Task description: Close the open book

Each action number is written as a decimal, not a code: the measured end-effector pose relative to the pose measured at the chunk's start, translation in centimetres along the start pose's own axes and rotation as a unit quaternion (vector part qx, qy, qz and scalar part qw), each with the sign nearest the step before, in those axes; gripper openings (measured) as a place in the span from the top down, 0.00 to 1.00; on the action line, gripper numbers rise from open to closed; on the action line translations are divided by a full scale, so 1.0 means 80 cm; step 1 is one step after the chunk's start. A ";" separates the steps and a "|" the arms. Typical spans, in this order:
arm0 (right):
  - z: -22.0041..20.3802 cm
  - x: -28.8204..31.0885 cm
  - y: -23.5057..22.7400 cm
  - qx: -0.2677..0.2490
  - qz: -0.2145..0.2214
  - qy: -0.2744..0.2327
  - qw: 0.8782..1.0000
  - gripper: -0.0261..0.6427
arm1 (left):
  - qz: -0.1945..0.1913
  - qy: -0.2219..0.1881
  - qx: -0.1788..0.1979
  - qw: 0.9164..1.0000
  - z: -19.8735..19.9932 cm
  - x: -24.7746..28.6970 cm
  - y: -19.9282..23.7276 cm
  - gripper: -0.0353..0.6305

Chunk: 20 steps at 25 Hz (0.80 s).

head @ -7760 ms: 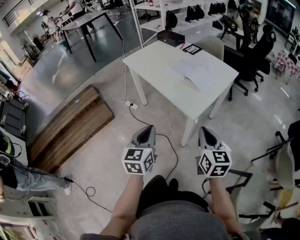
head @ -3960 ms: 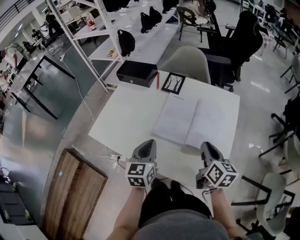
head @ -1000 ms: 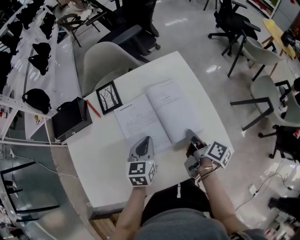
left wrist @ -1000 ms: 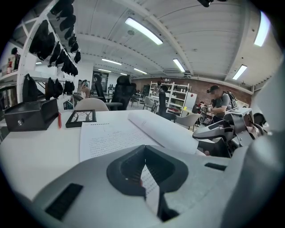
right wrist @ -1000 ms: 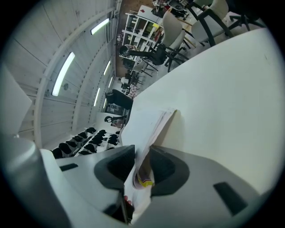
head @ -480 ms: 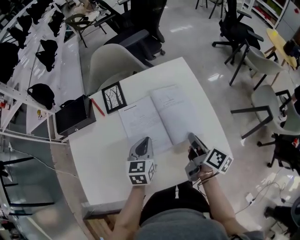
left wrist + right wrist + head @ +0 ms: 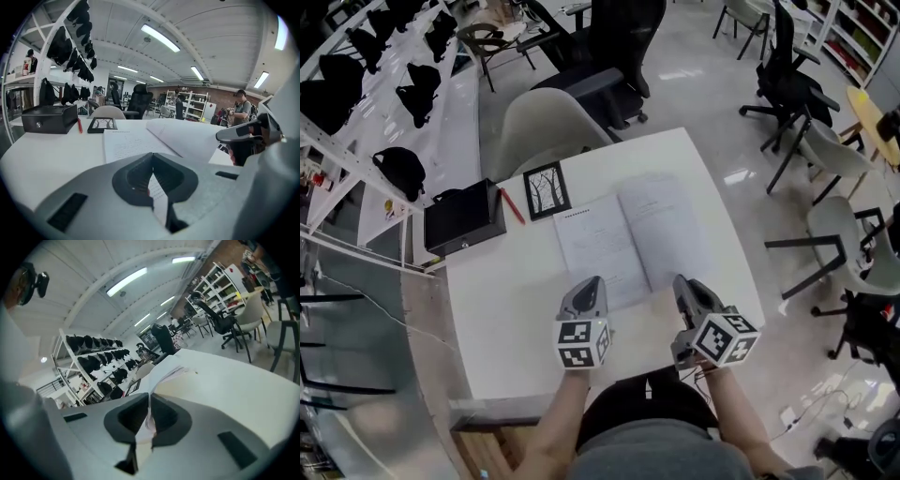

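The open book [image 7: 614, 239], with thin white printed pages, lies centred on the smooth white worktop [image 7: 506, 309], its right leaves lifted in a curve. The right tongs [image 7: 682, 281] have just been closing and pinch those leaves' near edge. The left tongs [image 7: 592, 280] are pressed together, empty.

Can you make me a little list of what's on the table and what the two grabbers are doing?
Table: white table
Main thing: book, open, right pages raised off the table
Right hand: right gripper, jaws have just been closing, now pinching the right pages
Left hand: left gripper, shut, empty, at the left page's near edge
Other things: picture frame, red pen, black box, all beyond the book
Book closed: not yet
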State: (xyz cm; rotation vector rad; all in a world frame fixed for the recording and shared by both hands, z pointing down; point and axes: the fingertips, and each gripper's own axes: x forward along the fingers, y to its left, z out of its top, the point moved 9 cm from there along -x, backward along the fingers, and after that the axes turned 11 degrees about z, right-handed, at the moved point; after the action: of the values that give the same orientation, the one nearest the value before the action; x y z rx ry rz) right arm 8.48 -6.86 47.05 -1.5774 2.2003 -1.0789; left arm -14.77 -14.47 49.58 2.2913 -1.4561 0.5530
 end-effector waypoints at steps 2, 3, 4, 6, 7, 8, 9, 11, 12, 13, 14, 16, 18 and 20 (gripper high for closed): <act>-0.001 0.002 0.007 -0.030 0.002 0.012 0.999 0.93 | 0.004 -0.002 -0.005 1.000 -0.001 -0.004 0.003 0.94; -0.002 0.003 0.010 -0.039 0.002 0.016 0.999 0.93 | 0.006 -0.003 -0.008 1.000 -0.001 -0.006 0.005 0.94; -0.003 0.004 0.012 -0.044 0.003 0.019 0.999 0.93 | 0.008 -0.005 -0.010 1.000 -0.002 -0.007 0.007 0.94; -0.004 0.005 0.017 -0.058 0.006 0.026 0.998 0.93 | 0.012 -0.006 -0.013 1.000 -0.003 -0.011 0.009 0.94; -0.004 0.006 0.020 -0.067 0.009 0.032 0.997 0.93 | 0.014 -0.007 -0.015 1.000 -0.003 -0.012 0.011 0.94; -0.005 0.007 0.023 -0.078 0.011 0.038 0.996 0.93 | 0.016 -0.007 -0.016 1.000 -0.004 -0.013 0.012 0.94; -0.006 0.009 0.026 -0.088 0.014 0.043 0.995 0.93 | 0.018 -0.007 -0.017 1.000 -0.005 -0.014 0.013 0.94; -0.008 0.012 0.031 -0.103 0.020 0.052 0.993 0.93 | 0.021 -0.005 -0.019 1.000 -0.007 -0.016 0.015 0.94; -0.010 0.014 0.034 -0.109 0.022 0.055 0.992 0.93 | 0.022 -0.004 -0.020 1.000 -0.008 -0.017 0.017 0.94; -0.011 0.015 0.037 -0.114 0.024 0.058 0.991 0.93 | 0.023 -0.004 -0.021 1.000 -0.009 -0.019 0.018 0.94; -0.013 0.016 0.039 -0.120 0.025 0.060 0.991 0.93 | 0.023 -0.003 -0.023 0.999 -0.010 -0.020 0.020 0.94; -0.016 0.019 0.042 -0.128 0.027 0.065 0.989 0.93 | 0.026 -0.002 -0.025 0.999 -0.013 -0.022 0.022 0.94; -0.020 0.021 0.043 -0.134 0.031 0.070 0.988 0.93 | 0.030 -0.003 -0.028 0.999 -0.015 -0.025 0.025 0.94; -0.022 0.024 0.045 -0.137 0.035 0.074 0.987 0.93 | 0.034 -0.004 -0.031 0.999 -0.016 -0.027 0.027 0.94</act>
State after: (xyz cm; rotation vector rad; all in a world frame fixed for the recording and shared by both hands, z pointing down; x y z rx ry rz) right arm 4.11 -7.27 46.32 -1.5523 2.5785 -0.9316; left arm -17.74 -13.04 49.75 2.2068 -1.5369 0.5127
